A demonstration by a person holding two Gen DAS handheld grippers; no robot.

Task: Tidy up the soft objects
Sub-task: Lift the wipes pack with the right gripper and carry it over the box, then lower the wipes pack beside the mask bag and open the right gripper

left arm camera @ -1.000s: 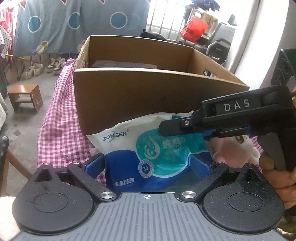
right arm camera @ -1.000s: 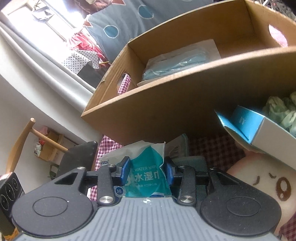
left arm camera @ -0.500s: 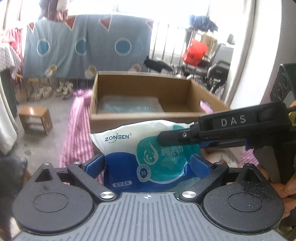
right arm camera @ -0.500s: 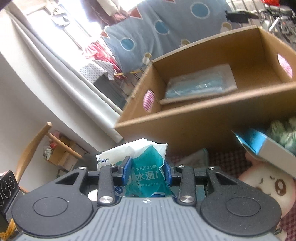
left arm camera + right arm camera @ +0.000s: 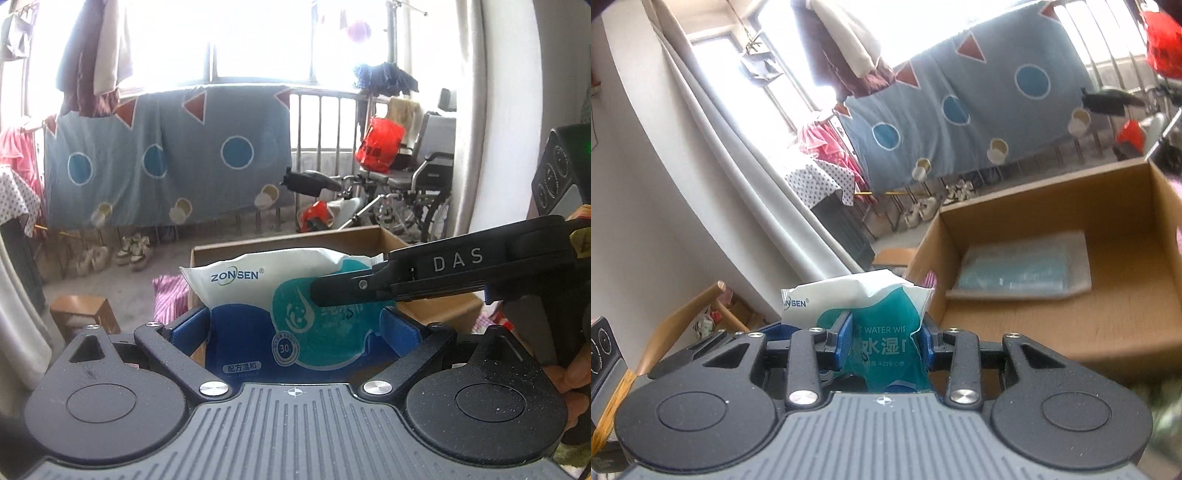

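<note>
Between both claws we find one soft white, blue and teal wet-wipe packet [image 5: 280, 314], raised in front of the open brown cardboard box [image 5: 1049, 325]. We note the left claw [image 5: 293, 328] clamped across the packet's width at its lower blue band. The right claw [image 5: 886, 341] is clamped on the packet's teal end, bunching the film. On the box floor we record a flat pale blue plastic-wrapped pack [image 5: 1023, 271], well apart from the held packet.
</note>
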